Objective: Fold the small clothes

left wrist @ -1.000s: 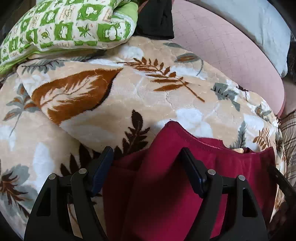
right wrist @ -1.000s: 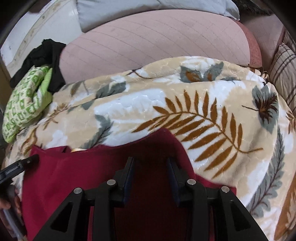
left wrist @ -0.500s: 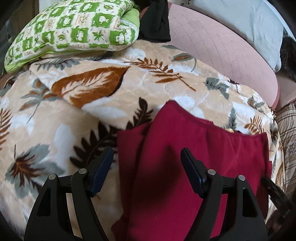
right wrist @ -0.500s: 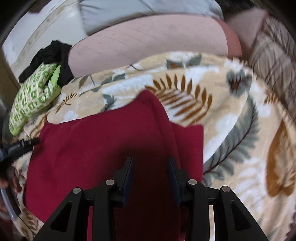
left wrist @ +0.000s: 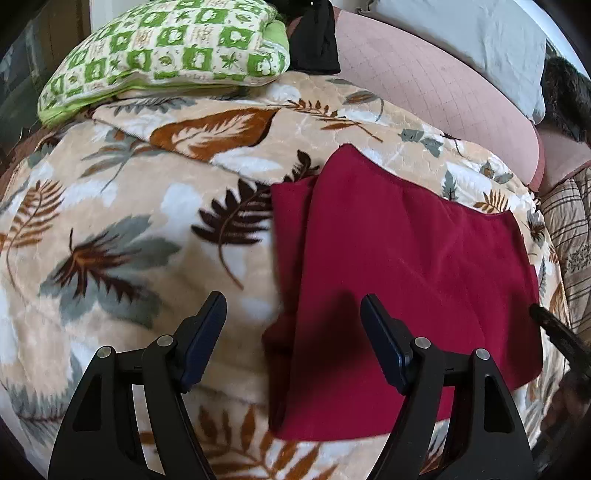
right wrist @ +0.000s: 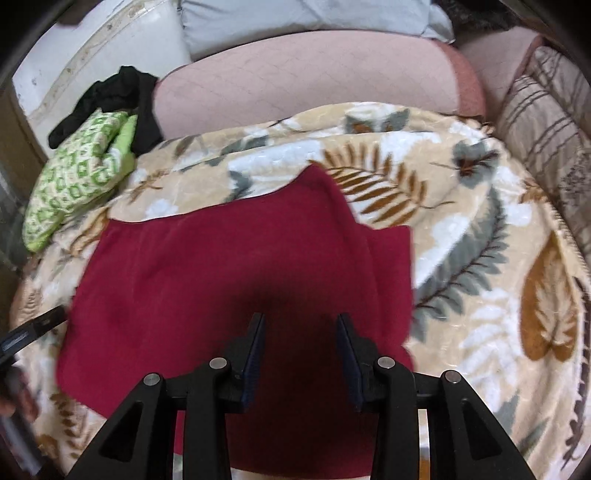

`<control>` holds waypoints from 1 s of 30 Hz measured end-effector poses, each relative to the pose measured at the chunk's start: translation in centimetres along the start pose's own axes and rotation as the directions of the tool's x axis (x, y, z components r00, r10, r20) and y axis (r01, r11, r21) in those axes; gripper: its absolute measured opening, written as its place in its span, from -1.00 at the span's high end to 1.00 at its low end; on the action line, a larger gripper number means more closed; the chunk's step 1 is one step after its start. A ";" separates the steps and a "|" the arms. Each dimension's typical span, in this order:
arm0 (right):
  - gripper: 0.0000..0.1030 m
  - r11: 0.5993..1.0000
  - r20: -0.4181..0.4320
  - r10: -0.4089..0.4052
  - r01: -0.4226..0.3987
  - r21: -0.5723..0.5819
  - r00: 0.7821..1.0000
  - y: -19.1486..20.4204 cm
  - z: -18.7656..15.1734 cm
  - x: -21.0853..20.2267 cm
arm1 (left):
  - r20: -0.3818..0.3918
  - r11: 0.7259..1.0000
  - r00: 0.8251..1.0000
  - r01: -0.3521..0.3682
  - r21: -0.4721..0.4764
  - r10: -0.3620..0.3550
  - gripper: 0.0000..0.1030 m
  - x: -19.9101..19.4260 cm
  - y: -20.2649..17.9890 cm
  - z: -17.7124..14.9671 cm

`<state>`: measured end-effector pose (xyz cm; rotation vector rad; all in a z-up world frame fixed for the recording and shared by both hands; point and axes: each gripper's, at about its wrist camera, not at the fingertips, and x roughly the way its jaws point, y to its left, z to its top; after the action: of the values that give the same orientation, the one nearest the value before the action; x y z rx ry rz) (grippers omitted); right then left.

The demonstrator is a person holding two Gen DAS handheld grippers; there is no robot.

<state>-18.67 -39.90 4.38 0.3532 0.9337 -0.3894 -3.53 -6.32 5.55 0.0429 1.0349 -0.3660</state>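
A dark red garment lies flat on a beige leaf-print blanket, folded over with a second layer showing along its left edge. It also shows in the right wrist view. My left gripper is open and empty, held above the garment's near left edge. My right gripper is open and empty, held above the garment's near middle. The tip of the right gripper shows at the garment's right side.
A green-and-white patterned pillow lies at the blanket's far left, with a black garment behind it. A pink quilted cushion and a grey pillow lie beyond. A striped brown cushion lies at the right.
Both grippers have pulled back and up from the red garment, so more of it and the blanket is in view. The garment now lies spread flat.
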 end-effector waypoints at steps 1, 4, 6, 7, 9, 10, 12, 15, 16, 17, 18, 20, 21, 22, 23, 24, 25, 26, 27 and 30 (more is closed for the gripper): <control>0.24 1.000 -0.020 -0.021 0.021 0.010 1.000 -0.5 -0.2 0.7 | 0.000 1.000 1.000 0.005 -0.006 -0.005 -0.47 -0.1 0.2 -0.3; 0.24 1.000 -0.090 -0.010 0.011 0.010 0.996 -1.1 -0.6 2.5 | -0.003 0.999 1.000 0.022 -0.027 -0.022 -0.47 -0.2 0.7 -0.9; 0.24 1.000 -0.078 -0.026 0.025 -0.016 0.997 -0.2 -0.2 1.5 | -0.001 0.999 1.000 0.022 -0.032 -0.022 -0.47 -0.1 1.0 -1.2; 0.24 1.000 -0.074 -0.018 0.017 -0.017 0.997 0.2 0.0 1.1 | -0.002 0.999 1.000 0.019 -0.035 -0.019 -0.47 0.1 1.1 -1.3; 0.23 0.999 -0.062 0.031 -0.033 -0.016 0.998 1.3 0.2 0.3 | -0.005 0.998 1.000 0.024 -0.055 -0.024 -0.47 0.6 1.5 -1.5; 0.23 0.998 -0.057 0.059 -0.061 -0.034 0.997 2.5 0.4 -0.1 | -0.009 0.998 1.000 0.029 -0.061 -0.030 -0.47 0.8 1.6 -1.6; 0.23 0.993 -0.049 0.089 -0.092 -0.072 0.995 4.4 0.5 -0.3 | -0.018 0.996 0.999 0.041 -0.077 -0.043 -0.47 1.4 1.9 -1.8; 0.23 0.979 -0.064 0.165 -0.171 -0.112 0.984 7.5 0.7 0.3 | -0.019 0.994 0.998 0.059 -0.087 -0.061 -0.47 1.9 2.3 -1.9; 0.23 0.974 -0.071 0.186 -0.193 -0.120 0.980 8.5 0.8 0.8 | -0.021 0.994 0.997 0.066 -0.089 -0.068 -0.47 2.1 2.5 -2.0; 0.23 0.970 -0.076 0.199 -0.208 -0.130 0.977 9.3 0.8 1.2 | -0.025 0.993 0.997 0.072 -0.091 -0.075 -0.47 2.3 2.6 -2.0; 0.23 0.964 -0.083 0.213 -0.223 -0.146 0.974 10.5 1.1 1.9 | -0.029 0.992 0.996 0.082 -0.092 -0.085 -0.47 2.6 2.7 -2.0; 0.23 0.955 -0.088 0.227 -0.239 -0.176 0.970 12.3 1.3 2.8 | -0.033 0.990 0.994 0.098 -0.098 -0.102 -0.47 3.0 3.1 -2.0; 0.23 0.950 -0.092 0.232 -0.246 -0.192 0.968 13.3 1.5 3.4 | -0.035 0.988 0.993 0.112 -0.105 -0.116 -0.48 3.2 3.3 -2.0; 0.23 0.947 -0.096 0.236 -0.251 -0.200 0.967 13.9 1.6 3.8 | -0.034 0.987 0.992 0.118 -0.109 -0.123 -0.49 3.2 3.4 -2.0; 0.23 0.944 -0.099 0.246 -0.261 -0.203 0.964 14.6 1.8 4.3 | -0.032 0.986 0.991 0.127 -0.112 -0.131 -0.49 3.2 3.5 -2.0; 0.23 0.942 -0.100 0.253 -0.269 -0.200 0.962 15.2 2.0 4.7 | -0.028 0.984 0.989 0.138 -0.116 -0.142 -0.49 3.2 3.5 -1.9; 0.23 0.942 -0.099 0.259 -0.274 -0.195 0.961 15.5 2.2 5.0 | -0.026 0.982 0.988 0.146 -0.120 -0.151 -0.49 3.2 3.5 -1.8; 0.23 0.941 -0.098 0.268 -0.282 -0.188 0.959 15.8 2.5 5.3 | -0.026 0.979 0.986 0.161 -0.129 -0.165 -0.49 3.3 3.5 -1.6; 0.23 0.939 -0.098 0.280 -0.294 -0.178 0.955 16.2 2.8 5.5 | -0.032 0.974 0.983 0.176 -0.142 -0.182 -0.49 3.4 3.6 -1.4; 0.23 0.929 -0.100 0.320 -0.332 -0.163 0.942 17.7 3.7 6.4 | -0.044 0.965 0.976 0.204 -0.168 -0.214 -0.49 3.6 3.7 -0.9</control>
<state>-4.37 -27.17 3.29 0.3534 0.9528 0.0134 -1.48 -3.70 1.53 -0.2040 1.1312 -0.4727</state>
